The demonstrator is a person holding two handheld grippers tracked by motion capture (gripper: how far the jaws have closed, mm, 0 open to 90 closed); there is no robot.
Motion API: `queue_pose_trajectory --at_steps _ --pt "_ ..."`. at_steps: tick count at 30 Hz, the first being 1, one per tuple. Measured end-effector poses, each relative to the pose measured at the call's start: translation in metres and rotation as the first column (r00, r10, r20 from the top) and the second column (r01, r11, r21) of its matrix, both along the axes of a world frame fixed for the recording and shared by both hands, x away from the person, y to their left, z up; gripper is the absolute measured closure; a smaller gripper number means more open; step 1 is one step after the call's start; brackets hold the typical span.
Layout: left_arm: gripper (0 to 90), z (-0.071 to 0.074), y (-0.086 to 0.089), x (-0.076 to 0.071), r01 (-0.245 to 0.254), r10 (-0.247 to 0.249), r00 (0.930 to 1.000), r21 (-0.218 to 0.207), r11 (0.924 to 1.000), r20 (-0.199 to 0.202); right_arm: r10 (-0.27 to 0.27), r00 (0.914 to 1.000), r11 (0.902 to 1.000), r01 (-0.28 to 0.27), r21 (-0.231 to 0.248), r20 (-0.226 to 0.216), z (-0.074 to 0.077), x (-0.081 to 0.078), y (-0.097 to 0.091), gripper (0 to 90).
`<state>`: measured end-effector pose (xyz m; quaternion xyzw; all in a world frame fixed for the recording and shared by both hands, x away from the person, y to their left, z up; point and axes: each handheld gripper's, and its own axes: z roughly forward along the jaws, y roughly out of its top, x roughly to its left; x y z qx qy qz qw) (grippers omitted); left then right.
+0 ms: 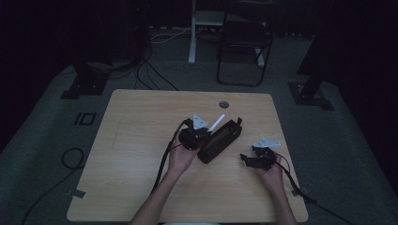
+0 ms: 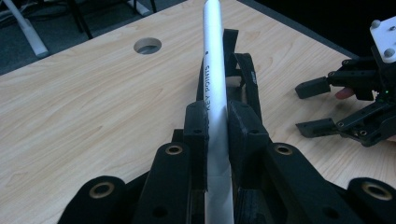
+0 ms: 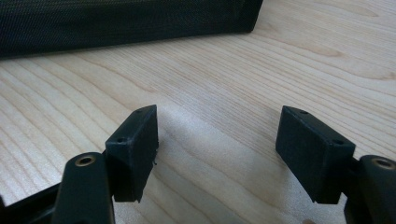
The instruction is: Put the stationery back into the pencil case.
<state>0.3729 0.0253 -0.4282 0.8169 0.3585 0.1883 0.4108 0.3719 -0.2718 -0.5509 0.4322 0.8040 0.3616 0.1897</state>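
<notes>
Two grippers, one white pen, one black case, one worktop (image 1: 141, 140). Left gripper (image 2: 217, 126): fingers pinch the white pen (image 2: 214, 79), which runs forward past their tips over the black case (image 1: 220, 139); this view reads "KEY POINTS" on the barrel. Right gripper (image 3: 217, 154): fingers spread wide over bare wood, case edge beyond them. High view alone shows a chair (image 1: 244, 47) past the worktop.
</notes>
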Motion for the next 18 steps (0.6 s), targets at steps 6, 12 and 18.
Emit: queue_pose_trajectory --at_steps 6,12,18 --pt "78.9 0.002 -0.0019 0.0013 0.002 -0.002 1.0 0.002 1.0 0.004 -0.002 1.0 1.0 0.002 0.003 -0.002 0.0 -0.0001 0.0002 29.3" --pt "78.8 0.0046 -0.0046 0.0021 0.0 0.0 1.0 -0.004 1.0 0.007 0.0 1.0 1.0 0.0 0.002 -0.002 0.0 0.0001 0.0003 29.3" --pt "78.8 0.0075 -0.0065 0.0039 -0.002 0.002 0.9999 -0.018 0.9998 0.011 0.005 1.0 1.0 -0.005 0.003 0.001 -0.0002 0.0012 0.0007 29.1"
